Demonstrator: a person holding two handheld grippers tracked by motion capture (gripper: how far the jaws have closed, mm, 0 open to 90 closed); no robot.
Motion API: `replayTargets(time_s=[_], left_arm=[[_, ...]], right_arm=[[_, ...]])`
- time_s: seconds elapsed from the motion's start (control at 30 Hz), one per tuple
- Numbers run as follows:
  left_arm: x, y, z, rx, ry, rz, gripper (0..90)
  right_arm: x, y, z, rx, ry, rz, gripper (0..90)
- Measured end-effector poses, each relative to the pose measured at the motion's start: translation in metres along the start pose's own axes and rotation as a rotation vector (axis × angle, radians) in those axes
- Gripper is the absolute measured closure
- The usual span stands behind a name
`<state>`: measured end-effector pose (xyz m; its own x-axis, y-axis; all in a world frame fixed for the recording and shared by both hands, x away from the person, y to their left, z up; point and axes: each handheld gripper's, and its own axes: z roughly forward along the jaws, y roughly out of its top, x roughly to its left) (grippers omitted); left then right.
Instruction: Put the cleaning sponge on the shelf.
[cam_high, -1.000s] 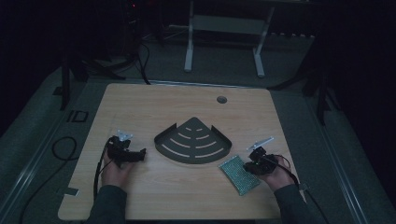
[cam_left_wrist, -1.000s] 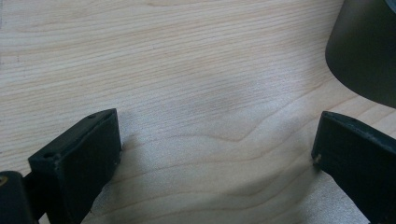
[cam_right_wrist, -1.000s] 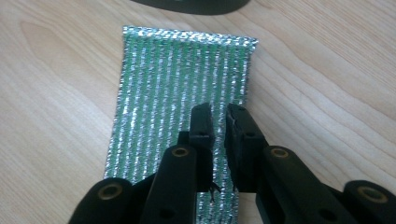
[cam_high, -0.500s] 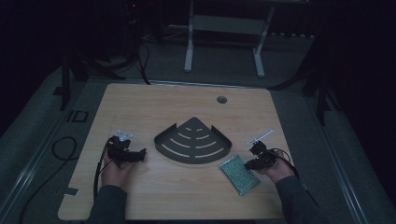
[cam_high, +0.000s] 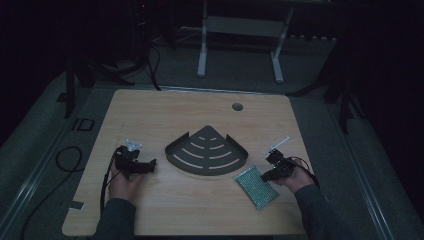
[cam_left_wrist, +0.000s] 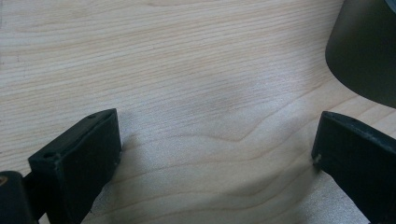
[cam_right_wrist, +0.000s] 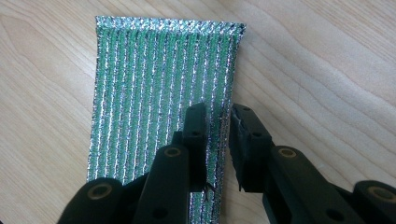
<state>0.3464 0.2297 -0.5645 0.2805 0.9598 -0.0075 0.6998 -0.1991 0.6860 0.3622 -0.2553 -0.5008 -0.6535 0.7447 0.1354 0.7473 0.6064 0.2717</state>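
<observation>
Right gripper (cam_right_wrist: 217, 116): jaws nearly closed, pinching right edge of green scouring pad (cam_right_wrist: 154, 84), frame centre. Left gripper (cam_left_wrist: 215, 154): jaws wide apart, empty, over table (cam_left_wrist: 187, 70).

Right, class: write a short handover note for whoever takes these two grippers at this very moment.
Right gripper: jaws nearly shut, pinching the long edge of the green scouring pad, which lies flat on the table.
Left gripper: open, holding nothing, low over bare wood beside the dark corner rack.
Done: the pad's edge is in the jaws; pad not yet lifted.
Left: probably raise the pad and carry it to the rack, which sits just left of it in the high view.
</observation>
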Motion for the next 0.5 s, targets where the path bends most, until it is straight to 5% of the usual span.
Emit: replayTargets(time_s=[0.5], left_arm=[[0.0,0.0,0.0,0.0,0.0,0.0,1.7]], right_arm=[[-0.0071,0.0016,0.0081,0.042,0.029,0.016,74.6]])
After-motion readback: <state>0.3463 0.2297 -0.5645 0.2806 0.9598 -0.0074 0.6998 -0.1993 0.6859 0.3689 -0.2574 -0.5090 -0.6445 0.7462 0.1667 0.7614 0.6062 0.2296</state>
